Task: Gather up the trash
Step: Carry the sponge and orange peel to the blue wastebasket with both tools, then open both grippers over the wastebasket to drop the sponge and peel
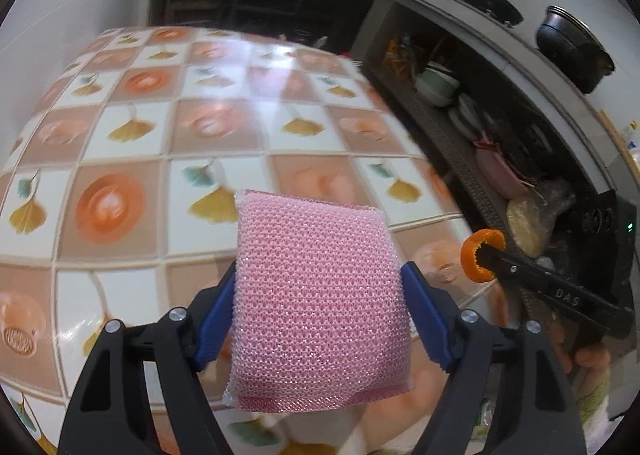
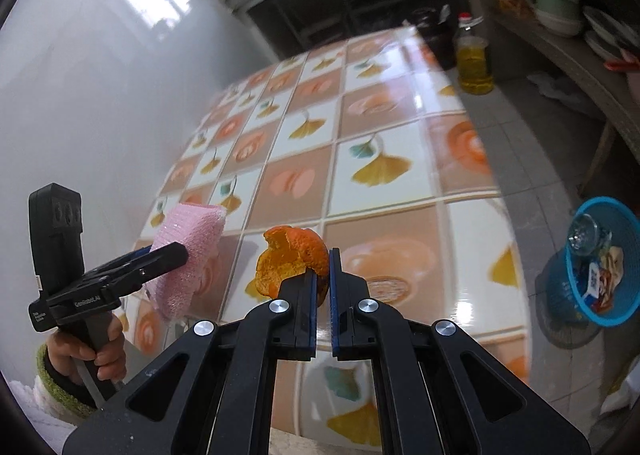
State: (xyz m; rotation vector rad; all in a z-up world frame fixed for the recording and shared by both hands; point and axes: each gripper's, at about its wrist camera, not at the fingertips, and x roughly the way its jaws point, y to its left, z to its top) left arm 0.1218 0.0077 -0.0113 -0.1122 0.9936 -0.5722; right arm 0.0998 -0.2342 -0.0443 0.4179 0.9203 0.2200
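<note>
My left gripper (image 1: 316, 279) is shut on a pink mesh sponge (image 1: 318, 303) and holds it above the tiled table (image 1: 160, 127). The sponge also shows in the right wrist view (image 2: 188, 251), at the left, with the left gripper (image 2: 176, 255) clamped on it. My right gripper (image 2: 323, 267) is shut on a piece of orange peel (image 2: 288, 259) and holds it above the table (image 2: 360, 143). In the left wrist view the right gripper (image 1: 486, 253) is at the right with the peel (image 1: 478, 255) at its tip.
A blue trash basket (image 2: 600, 259) with wrappers and a clear cup stands on the floor right of the table. An oil bottle (image 2: 474, 55) stands beyond the table's far corner. Shelves with bowls and plates (image 1: 440, 83) run along the right. A white wall (image 2: 80, 95) lies left.
</note>
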